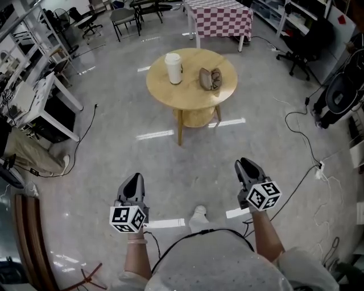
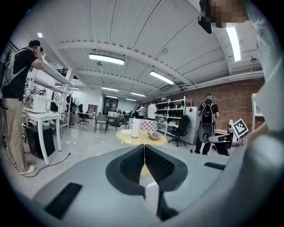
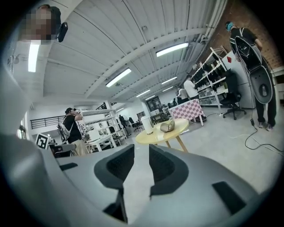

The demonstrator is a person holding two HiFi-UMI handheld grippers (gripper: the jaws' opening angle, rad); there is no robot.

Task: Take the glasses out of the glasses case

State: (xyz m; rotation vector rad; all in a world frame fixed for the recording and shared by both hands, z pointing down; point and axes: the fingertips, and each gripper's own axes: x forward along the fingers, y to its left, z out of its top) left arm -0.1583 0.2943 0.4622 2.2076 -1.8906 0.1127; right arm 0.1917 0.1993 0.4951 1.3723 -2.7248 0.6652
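A round wooden tabletop (image 1: 190, 94) on slanted legs is seen on the grey floor (image 1: 114, 148), well ahead of both tools; a white lidded cup (image 1: 173, 68) is set upright on its left half, and the glasses case (image 1: 210, 78) is laid just to the right of the cup, apart from it; whether the case is open, and what is in it, cannot be made out. A table draped in a red-and-white checked cloth (image 1: 219, 17) is placed beyond the tabletop; a white desk (image 1: 40, 102) is found at the left, where a person in a black shirt (image 2: 17, 84) is standing; a black fan (image 1: 341, 94) and trailing cables (image 1: 301, 131) are seen at the right; strips of white tape (image 1: 165, 223) are stuck to the floor close to the tools. The left tool (image 1: 135, 179) is held low, its jaws pressed together with nothing between them; the right tool (image 1: 244, 165) is held level with it, its jaws parted and nothing gripped; both are separated from the case by a stretch of floor, and the case is seen slightly right of the line of the right tool's jaws.
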